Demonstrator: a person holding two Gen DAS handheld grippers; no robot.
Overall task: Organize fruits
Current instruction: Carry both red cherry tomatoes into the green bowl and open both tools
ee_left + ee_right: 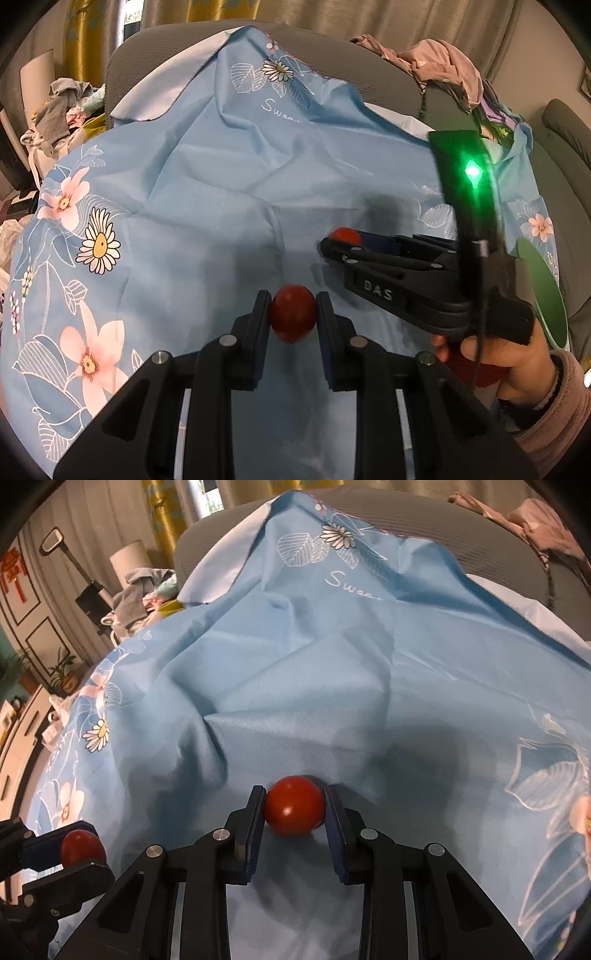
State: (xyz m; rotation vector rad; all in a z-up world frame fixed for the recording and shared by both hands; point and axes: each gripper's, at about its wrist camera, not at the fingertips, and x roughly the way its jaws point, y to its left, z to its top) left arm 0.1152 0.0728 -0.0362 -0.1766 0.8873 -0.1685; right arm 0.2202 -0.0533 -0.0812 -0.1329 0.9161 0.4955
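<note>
1. Sitting between the fingers of the left gripper (293, 317) is a dark red fruit (294, 314), pressed on both sides by the blue pads, so this claw is grasping it, low over the blue floral cloth (207, 184).
2. A second red fruit (294, 805), brighter and rounder, is clamped the same way in the right gripper (294, 814), near the cloth's near middle part.
3. Only the left wrist view shows the right gripper from outside: it lies to the right, its black body lettered "DAS", its fingertips pointing left with the fruit just peeping out at their far end.
4. That view alone also shows the person's right hand (517, 365) on the handle, a green light (472, 171) glowing on the upright black part above it, and a green plate (550, 295) at the cloth's right edge.
5. Only the right wrist view shows the left gripper from outside, at the near left corner, with its fruit caught between its blue pads.
6. Far behind the cloth in both views stands a grey chair back (147, 48); piled clothes (62, 107) lie at the far left.
</note>
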